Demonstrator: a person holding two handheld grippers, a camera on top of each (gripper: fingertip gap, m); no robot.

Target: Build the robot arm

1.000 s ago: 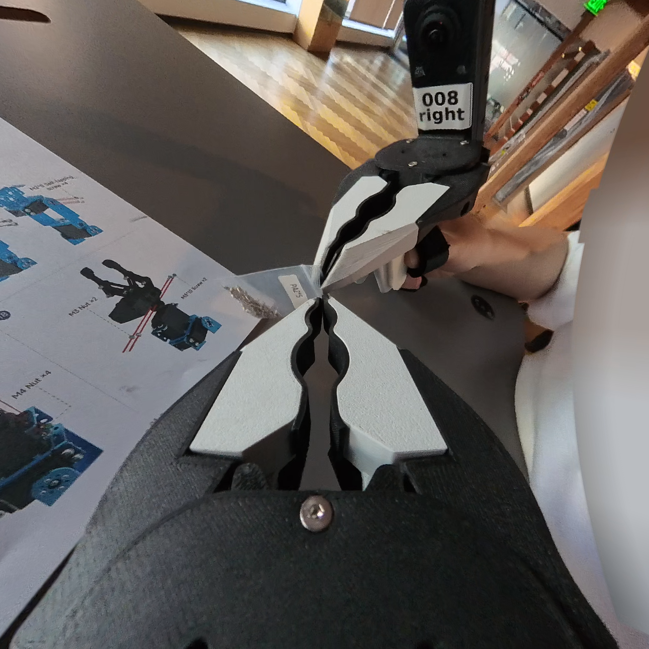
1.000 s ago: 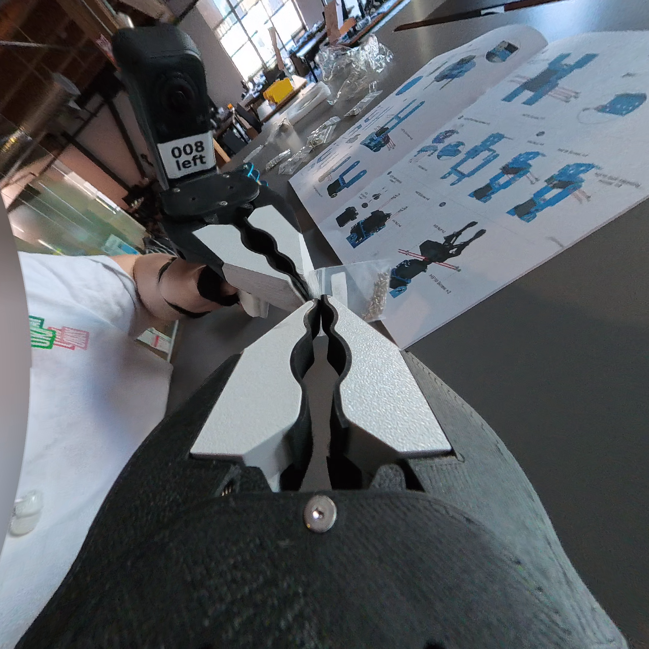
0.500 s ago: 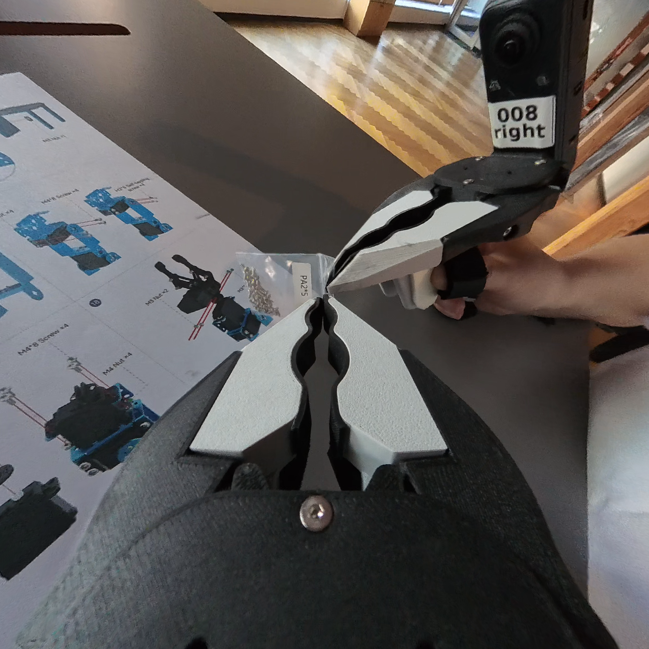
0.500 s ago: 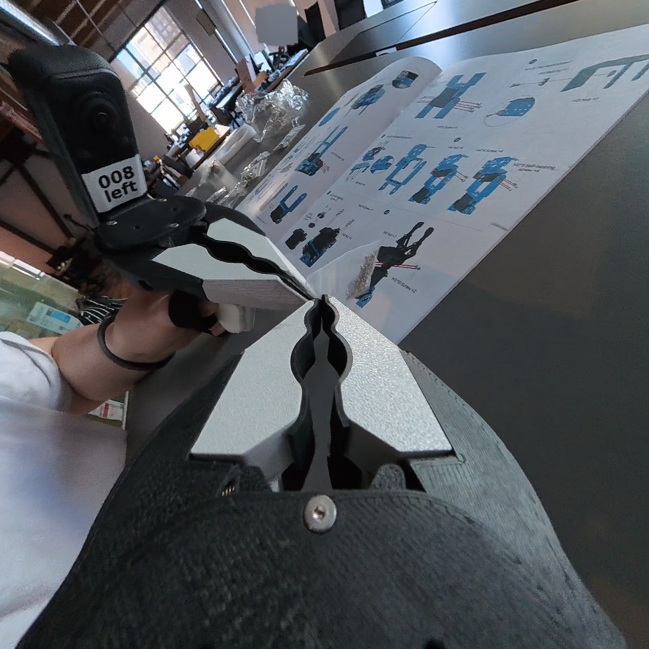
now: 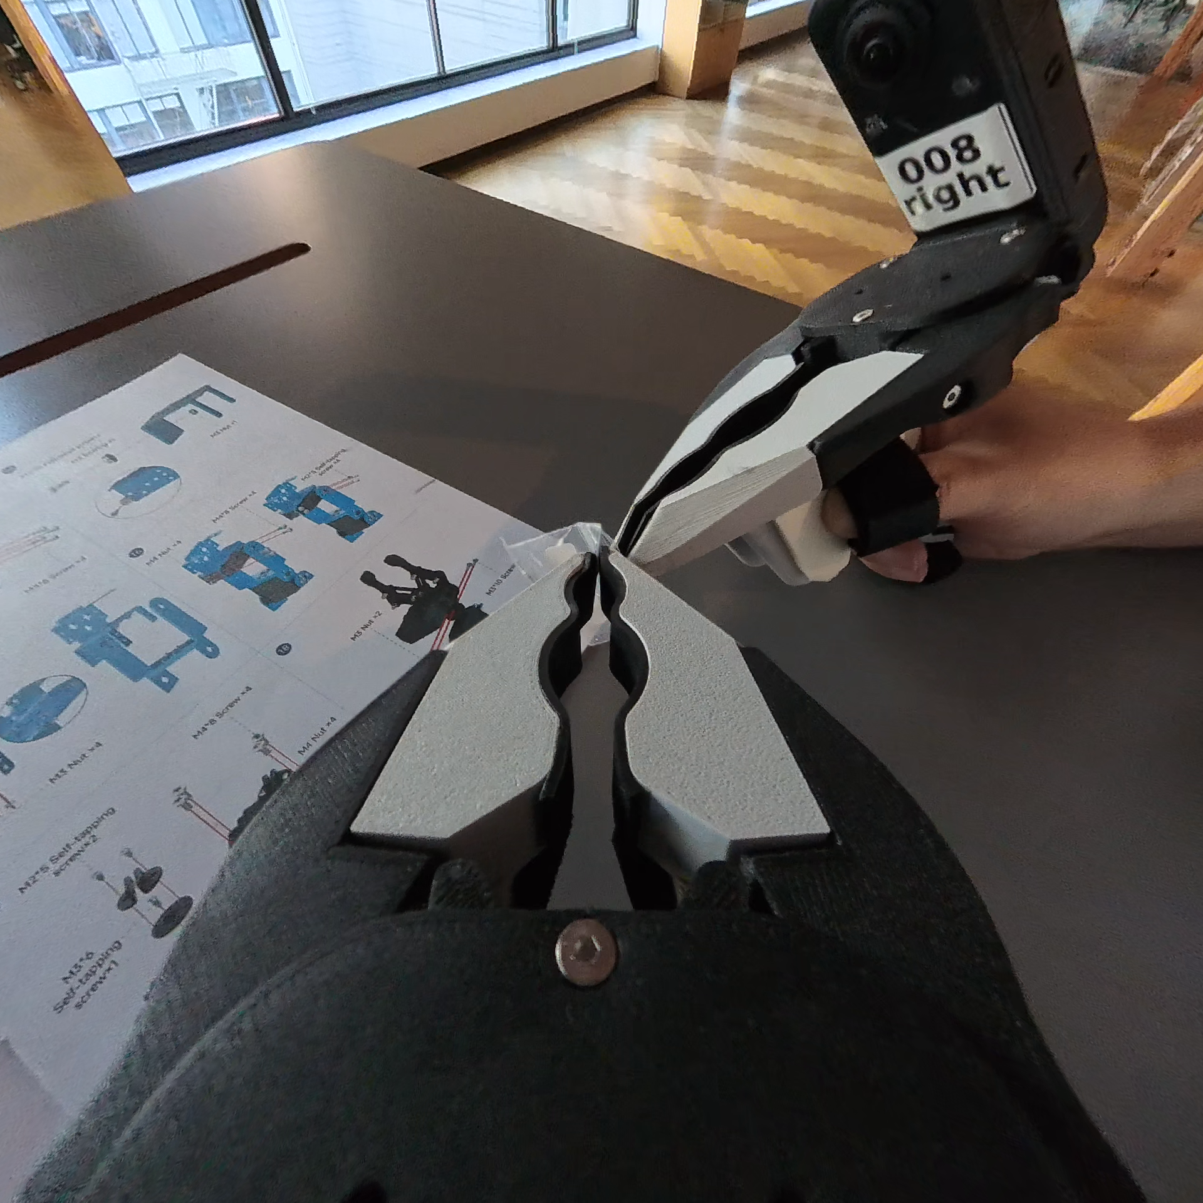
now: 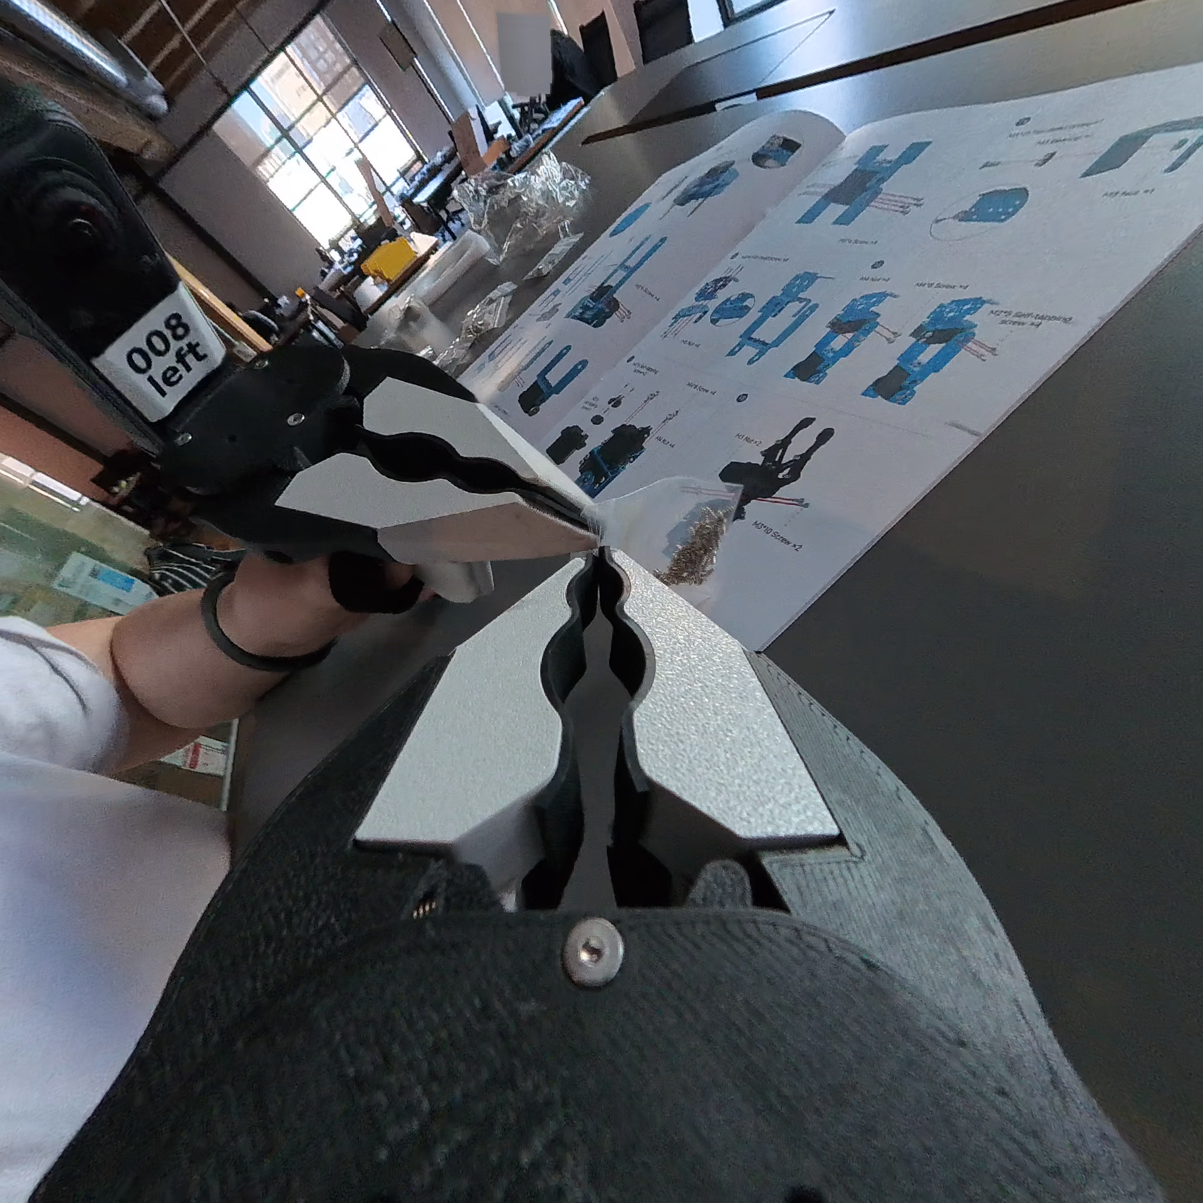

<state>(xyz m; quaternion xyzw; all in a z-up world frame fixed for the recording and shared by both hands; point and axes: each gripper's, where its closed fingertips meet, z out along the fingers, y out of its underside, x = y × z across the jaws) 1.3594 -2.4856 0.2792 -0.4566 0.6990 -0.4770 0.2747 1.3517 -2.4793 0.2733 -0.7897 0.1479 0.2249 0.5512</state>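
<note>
Both grippers meet tip to tip over a small clear plastic bag (image 6: 677, 521), each pinching the same end of it. In the right wrist view the left gripper (image 6: 589, 524) comes in from the left with its jaws pressed together on the bag's edge, and the bag fans out to the right of those tips, hanging just above an open instruction booklet (image 6: 911, 312). A clump of small metal screws (image 6: 700, 553) sits in the bag's lower part (too small to make out singly). The right gripper (image 6: 602, 558) has its own jaws together at the tips, directly below the left gripper's tips and at the bag's near edge; only the wavy gap farther back stays open.

In the left wrist view the left gripper (image 5: 597, 561) shows its jaws closed at the tips with a crumpled bit of the bag (image 5: 553, 547) poking out just beyond them. The right gripper (image 5: 625, 543) reaches in from the right, jaws shut to a thin seam, its tips touching the bag beside the left gripper's tips. A hand (image 5: 1015, 495) holds that gripper's handle, low over the dark tabletop (image 5: 976, 748). The booklet (image 5: 163, 586) lies flat on the tabletop to the left.
</note>
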